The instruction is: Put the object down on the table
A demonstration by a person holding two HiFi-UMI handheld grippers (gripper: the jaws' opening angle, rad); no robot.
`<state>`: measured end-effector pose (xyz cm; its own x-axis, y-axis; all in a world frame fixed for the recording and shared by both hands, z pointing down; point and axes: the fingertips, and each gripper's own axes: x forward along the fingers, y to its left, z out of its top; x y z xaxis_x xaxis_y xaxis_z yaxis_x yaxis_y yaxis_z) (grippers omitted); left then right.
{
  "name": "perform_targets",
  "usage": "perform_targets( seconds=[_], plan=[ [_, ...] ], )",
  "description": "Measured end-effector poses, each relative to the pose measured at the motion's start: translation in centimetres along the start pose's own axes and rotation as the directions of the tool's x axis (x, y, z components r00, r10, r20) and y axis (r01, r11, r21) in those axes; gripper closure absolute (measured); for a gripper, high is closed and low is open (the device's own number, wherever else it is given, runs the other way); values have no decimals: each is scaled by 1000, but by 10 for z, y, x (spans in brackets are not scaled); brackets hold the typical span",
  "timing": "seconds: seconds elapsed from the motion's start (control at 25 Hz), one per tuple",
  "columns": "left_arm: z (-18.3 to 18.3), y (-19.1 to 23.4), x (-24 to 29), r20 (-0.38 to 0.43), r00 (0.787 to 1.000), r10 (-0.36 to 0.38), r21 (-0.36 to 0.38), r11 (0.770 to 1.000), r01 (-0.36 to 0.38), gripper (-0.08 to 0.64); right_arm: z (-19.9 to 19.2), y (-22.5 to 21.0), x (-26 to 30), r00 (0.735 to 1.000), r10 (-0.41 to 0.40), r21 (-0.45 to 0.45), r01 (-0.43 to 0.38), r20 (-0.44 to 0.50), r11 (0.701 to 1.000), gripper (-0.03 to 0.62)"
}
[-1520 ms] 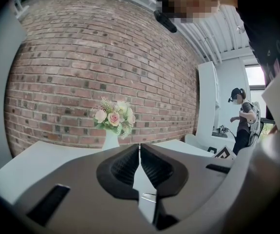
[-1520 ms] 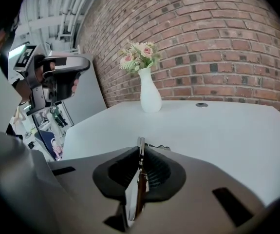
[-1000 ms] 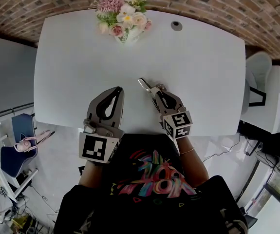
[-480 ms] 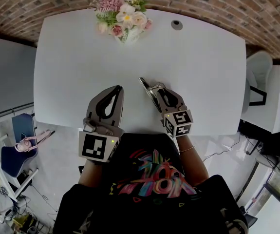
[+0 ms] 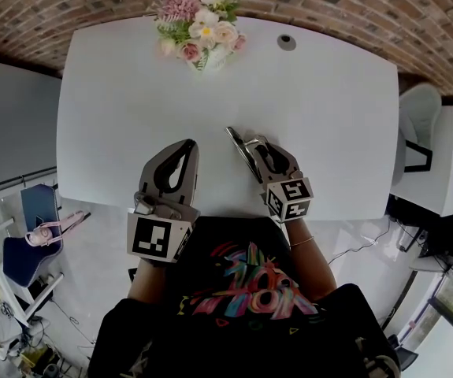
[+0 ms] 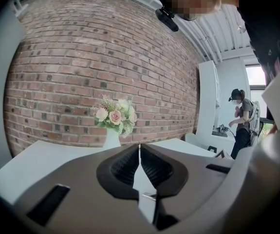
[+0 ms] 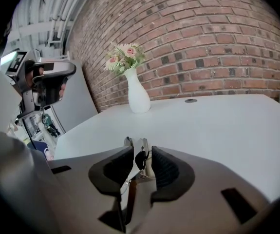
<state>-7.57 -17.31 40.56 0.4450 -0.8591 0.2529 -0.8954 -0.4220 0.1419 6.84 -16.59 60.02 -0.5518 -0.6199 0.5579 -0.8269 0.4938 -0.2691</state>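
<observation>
Your right tool (image 5: 244, 143) is what changed: its jaws have just been opening, w/ the metal object (image 5: 233, 135) between them, while your left tool (image 5: 189, 143) has stayed put vs. a sec ago. Biggest first: brick wall (image 5: 368, 6) runs behind the far edge of the white counter (image 5: 328, 93). Both tools sit over the counter's near edge, side by side but apart, each pointing toward the wall. Left tool (image 6: 139, 147) is closed, tips meeting, nothing between the pads. Right tool (image 7: 140, 155) stands fairly wide: the metal object (image 7: 140, 147), a slim silvery piece w/ a dark part in the middle, lies in the gap. There is clear space on the right pad's side; can't tell if the left pad touches it. From the head view its thin end sticks out past the tips & looks down on the counter. Vase of flowers (image 5: 202, 30) stands at the far edge, well apart from both tools. Small round grommet (image 5: 286, 42) sits to the vase's right.
</observation>
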Motion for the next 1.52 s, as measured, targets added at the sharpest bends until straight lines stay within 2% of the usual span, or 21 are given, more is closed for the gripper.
perform_targets(
  seconds=[0.32, 0.52, 0.72, 1.12, 1.4, 1.52],
  plan=[
    [6, -5, -2, 24, 1000, -3, -1, 1000, 4, 531, 6, -4, -7, 999, -12, 20, 11, 31, 1000, 460],
    [1, -7, -5, -5, 999, -33, 61, 998, 33, 531, 15, -4, -13, 998, -18, 25, 16, 54, 1000, 451],
    [8, -9, -6, 9, 999, -32, 51, 998, 32, 531, 29, -4, -20, 997, -26, 25, 24, 75, 999, 448],
    [30, -12, -5, 62, 997, -50, 71, 996, 46, 531, 76, 2, -40, 988, -25, -16, 28, 153, 999, 448],
    [49, -18, -6, 97, 993, -71, 67, 996, 64, 530, 119, 18, -61, 980, 22, -59, -11, 197, 998, 451],
    [52, -18, -7, 80, 993, -88, 91, 993, 81, 531, 142, 28, -70, 972, 35, -96, -13, 234, 995, 450]
  ],
)
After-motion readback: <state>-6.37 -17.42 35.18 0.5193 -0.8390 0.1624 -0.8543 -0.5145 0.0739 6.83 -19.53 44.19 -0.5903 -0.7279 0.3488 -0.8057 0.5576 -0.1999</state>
